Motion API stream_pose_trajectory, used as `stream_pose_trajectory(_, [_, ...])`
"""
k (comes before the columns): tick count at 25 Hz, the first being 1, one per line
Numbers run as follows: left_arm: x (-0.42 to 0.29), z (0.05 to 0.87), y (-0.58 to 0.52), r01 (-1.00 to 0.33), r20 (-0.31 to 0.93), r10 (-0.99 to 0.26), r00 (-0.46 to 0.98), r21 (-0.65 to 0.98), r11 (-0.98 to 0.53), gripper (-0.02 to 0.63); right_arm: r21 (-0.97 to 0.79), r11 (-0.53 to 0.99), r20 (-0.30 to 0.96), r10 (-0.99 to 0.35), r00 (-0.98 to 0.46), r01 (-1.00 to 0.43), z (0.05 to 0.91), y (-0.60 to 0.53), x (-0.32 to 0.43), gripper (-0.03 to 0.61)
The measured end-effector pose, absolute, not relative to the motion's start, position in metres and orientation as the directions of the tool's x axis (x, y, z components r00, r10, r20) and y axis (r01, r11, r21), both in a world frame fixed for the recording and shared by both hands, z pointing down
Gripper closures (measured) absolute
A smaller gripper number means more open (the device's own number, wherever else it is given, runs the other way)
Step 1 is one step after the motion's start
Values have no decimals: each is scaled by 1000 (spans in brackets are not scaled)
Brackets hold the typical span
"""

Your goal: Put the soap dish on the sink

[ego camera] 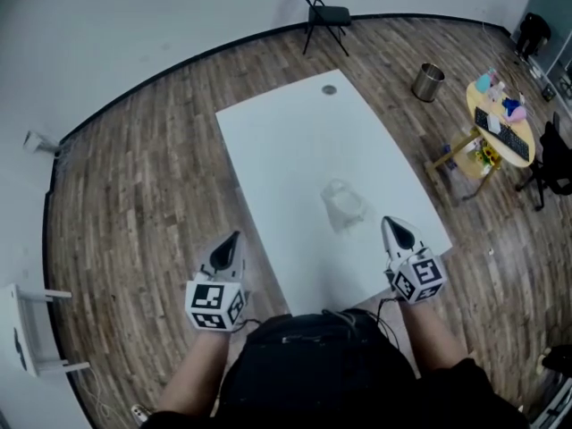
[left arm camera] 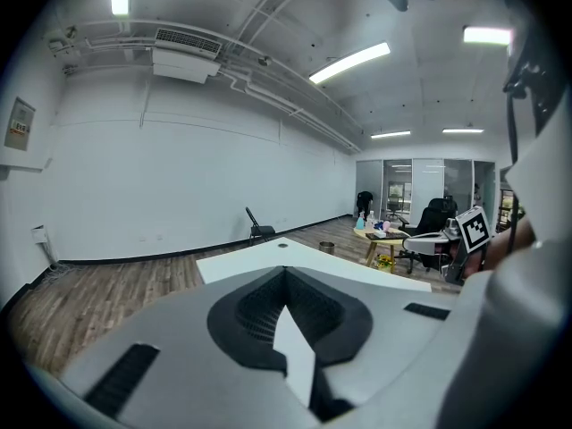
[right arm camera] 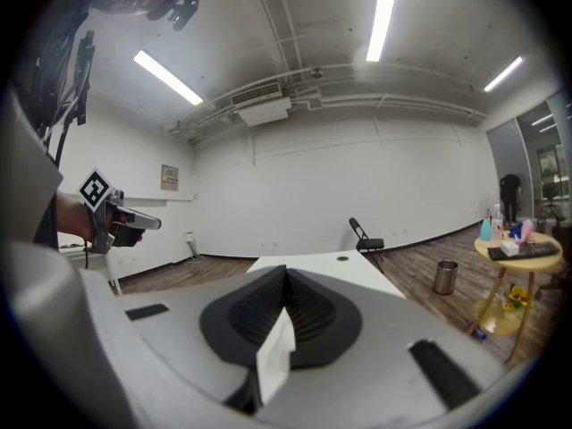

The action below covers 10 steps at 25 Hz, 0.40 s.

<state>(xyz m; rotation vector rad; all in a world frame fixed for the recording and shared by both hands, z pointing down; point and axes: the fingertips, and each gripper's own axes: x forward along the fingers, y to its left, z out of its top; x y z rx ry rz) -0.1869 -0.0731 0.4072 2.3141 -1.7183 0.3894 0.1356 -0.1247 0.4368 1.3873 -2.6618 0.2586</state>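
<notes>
While I am holding both tools nearest me, the left gripper (ego camera: 234, 239), off the left edge of the table (ego camera: 286, 141), and the right gripper (ego camera: 390, 225), over its near right corner, are sitting closed and empty. Farther in, the soap dish (ego camera: 344, 206) is lying on the table, apart from both; a folding chair (ego camera: 323, 12) is standing beyond.

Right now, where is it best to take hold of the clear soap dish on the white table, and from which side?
Probably its near rim, coming from the table's near edge with the right gripper, which is closest. The soap dish looks low and stands alone, so a rim is what jaws can pinch. Open the shut jaws first.
</notes>
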Motion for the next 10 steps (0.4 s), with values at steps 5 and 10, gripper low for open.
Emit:
stream_pose_trajectory(5, [-182, 408, -75, -953, 344, -892, 294, 33, -302, 624, -92, 548, 208, -806, -554, -832, 442, -119, 142, 574])
stream_pose_trajectory(10, [-187, 409, -79, -954, 340, -894, 292, 37, -297, 624, -94, 546, 211, -806, -552, -833, 445, -126, 142, 574])
